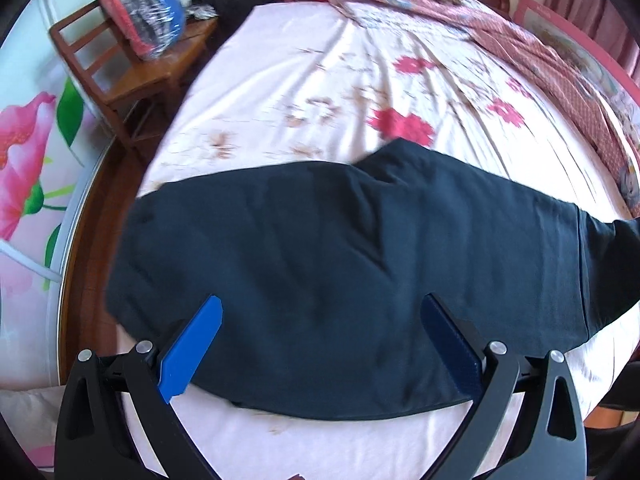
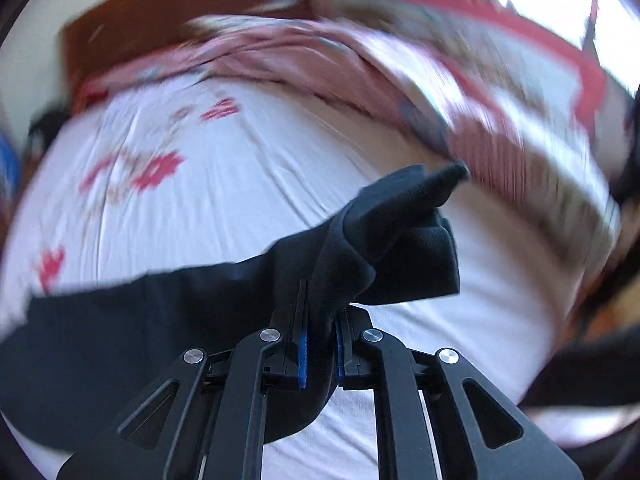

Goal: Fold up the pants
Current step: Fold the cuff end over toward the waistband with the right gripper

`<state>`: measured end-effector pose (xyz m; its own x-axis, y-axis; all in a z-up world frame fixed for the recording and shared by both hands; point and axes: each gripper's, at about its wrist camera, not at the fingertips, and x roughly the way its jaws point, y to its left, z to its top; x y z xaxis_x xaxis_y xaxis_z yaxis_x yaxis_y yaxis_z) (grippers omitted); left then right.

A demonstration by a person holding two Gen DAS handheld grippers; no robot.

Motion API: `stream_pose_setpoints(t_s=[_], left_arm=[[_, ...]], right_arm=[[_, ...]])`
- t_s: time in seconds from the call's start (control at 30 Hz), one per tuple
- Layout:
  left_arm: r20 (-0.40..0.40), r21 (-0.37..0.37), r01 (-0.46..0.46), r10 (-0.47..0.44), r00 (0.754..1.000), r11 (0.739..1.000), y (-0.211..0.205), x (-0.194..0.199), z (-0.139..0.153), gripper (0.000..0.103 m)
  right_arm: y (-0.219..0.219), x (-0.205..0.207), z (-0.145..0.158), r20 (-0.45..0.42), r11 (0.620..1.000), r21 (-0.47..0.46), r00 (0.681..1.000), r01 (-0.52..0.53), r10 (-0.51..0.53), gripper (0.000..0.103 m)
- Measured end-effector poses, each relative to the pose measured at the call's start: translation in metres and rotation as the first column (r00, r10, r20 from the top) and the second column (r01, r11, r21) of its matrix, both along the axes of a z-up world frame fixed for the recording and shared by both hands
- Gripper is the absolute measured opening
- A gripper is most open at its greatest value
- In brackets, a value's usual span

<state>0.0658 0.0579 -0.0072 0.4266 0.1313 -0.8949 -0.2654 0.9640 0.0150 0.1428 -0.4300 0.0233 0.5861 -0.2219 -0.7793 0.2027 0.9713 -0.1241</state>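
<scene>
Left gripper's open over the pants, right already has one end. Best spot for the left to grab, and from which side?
Take the pants at the near hem edge, coming in from the bed's near side. That edge lies flat on the sheet just ahead of the open left gripper, so one finger could likely slide beneath. The right gripper is shut on the opposite, bunched end.

Left tool [image 1: 322, 312]: black slotted arms, round silver screws, blue flat fingers [image 1: 192, 350], the right one darker. Right tool [image 2: 320, 344]: same black frame, silver screws, blue pads [image 2: 303, 360].
</scene>
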Motion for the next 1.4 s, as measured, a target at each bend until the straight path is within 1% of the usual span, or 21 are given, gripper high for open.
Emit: stream_pose_setpoints(t_s=[0.07, 0.17, 0.2, 0.3, 0.43, 0.5, 0.63, 0.7, 0.73, 0.8, 0.9, 0.93, 1.0, 1.03, 1.07, 1.1, 1.13, 1.23, 1.3, 1.37, 1.4], left_arm=[[0.005, -0.002, -0.027, 0.027, 1.0, 1.0, 0.017, -0.007, 0.004, 0.1], [0.013, -0.012, -0.082, 0.082, 0.997, 0.997, 0.048, -0.018, 0.008, 0.101], [0.015, -0.011, -0.095, 0.096, 0.995, 0.995, 0.054, -0.021, 0.008, 0.101], [0.011, -0.016, -0.145, 0.145, 0.989, 0.989, 0.077, -0.028, 0.004, 0.101], [-0.001, -0.035, -0.195, 0.195, 0.981, 0.98, 0.098, -0.034, -0.004, 0.101], [-0.003, -0.036, -0.208, 0.208, 0.978, 0.977, 0.104, -0.036, -0.006, 0.101], [-0.002, -0.029, -0.21, 0.21, 0.978, 0.977, 0.108, -0.037, -0.01, 0.101], [-0.008, -0.036, -0.211, 0.211, 0.977, 0.977, 0.106, -0.035, -0.012, 0.101], [-0.009, -0.04, -0.207, 0.207, 0.978, 0.978, 0.105, -0.035, -0.012, 0.101], [-0.009, -0.035, -0.197, 0.197, 0.98, 0.98, 0.101, -0.034, -0.013, 0.101], [-0.024, -0.036, -0.175, 0.174, 0.984, 0.984, 0.093, -0.031, -0.015, 0.101], [-0.024, -0.04, -0.171, 0.17, 0.985, 0.984, 0.093, -0.032, -0.014, 0.101], [-0.022, -0.044, -0.161, 0.161, 0.987, 0.986, 0.089, -0.032, -0.013, 0.101], [-0.017, -0.041, -0.158, 0.158, 0.987, 0.987, 0.088, -0.032, -0.011, 0.101], [-0.012, -0.037, -0.156, 0.156, 0.988, 0.987, 0.088, -0.033, -0.01, 0.101], [-0.009, -0.032, -0.158, 0.158, 0.987, 0.987, 0.089, -0.032, -0.009, 0.101], [-0.006, -0.032, -0.16, 0.16, 0.987, 0.987, 0.089, -0.032, -0.009, 0.101], [-0.005, -0.041, -0.168, 0.168, 0.986, 0.985, 0.091, -0.029, -0.008, 0.101], [-0.002, -0.034, -0.163, 0.163, 0.987, 0.986, 0.09, -0.029, -0.007, 0.101], [-0.001, -0.026, -0.154, 0.154, 0.988, 0.988, 0.087, -0.029, -0.006, 0.101], [-0.002, -0.023, -0.148, 0.148, 0.989, 0.989, 0.086, -0.03, -0.006, 0.101]], right_arm=[[0.037, -0.002, 0.004, 0.001, 0.992, -0.101, 0.997, -0.076, 0.076, 0.009], [0.108, -0.01, 0.0, -0.023, 0.936, -0.278, 0.976, -0.216, 0.218, 0.009], [0.136, -0.016, -0.008, -0.039, 0.899, -0.348, 0.962, -0.267, 0.271, 0.009], [0.194, -0.029, -0.035, -0.108, 0.813, -0.442, 0.922, -0.38, 0.372, 0.009], [0.263, -0.058, -0.102, -0.258, 0.637, -0.554, 0.838, -0.536, 0.48, 0.009], [0.277, -0.072, -0.125, -0.291, 0.566, -0.607, 0.819, -0.558, 0.495, 0.009], [0.275, -0.08, -0.124, -0.267, 0.563, -0.63, 0.83, -0.535, 0.49, 0.009], [0.273, -0.08, -0.108, -0.222, 0.602, -0.608, 0.839, -0.517, 0.496, 0.009], [0.277, -0.083, -0.099, -0.189, 0.597, -0.628, 0.842, -0.499, 0.506, 0.009], [0.28, -0.085, -0.082, -0.141, 0.626, -0.606, 0.841, -0.491, 0.522, 0.009], [0.297, -0.093, -0.089, -0.152, 0.568, -0.647, 0.816, -0.509, 0.557, 0.009], [0.3, -0.094, -0.1, -0.182, 0.558, -0.633, 0.803, -0.537, 0.567, 0.009], [0.304, -0.098, -0.127, -0.291, 0.482, -0.649, 0.778, -0.588, 0.557, 0.01], [0.304, -0.104, -0.132, -0.301, 0.467, -0.658, 0.774, -0.591, 0.557, 0.013], [0.303, -0.108, -0.131, -0.304, 0.463, -0.654, 0.768, -0.598, 0.563, 0.015], [0.301, -0.112, -0.126, -0.302, 0.467, -0.646, 0.764, -0.604, 0.57, 0.025], [0.297, -0.119, -0.115, -0.275, 0.494, -0.626, 0.764, -0.603, 0.584, 0.029], [0.294, -0.128, -0.088, -0.222, 0.544, -0.566, 0.75, -0.62, 0.624, 0.029], [0.288, -0.127, -0.073, -0.177, 0.626, -0.481, 0.767, -0.614, 0.616, 0.029], [0.275, -0.117, -0.052, -0.086, 0.729, -0.395, 0.813, -0.559, 0.576, 0.029], [0.277, -0.119, -0.048, -0.066, 0.761, -0.343, 0.822, -0.55, 0.565, 0.029]])
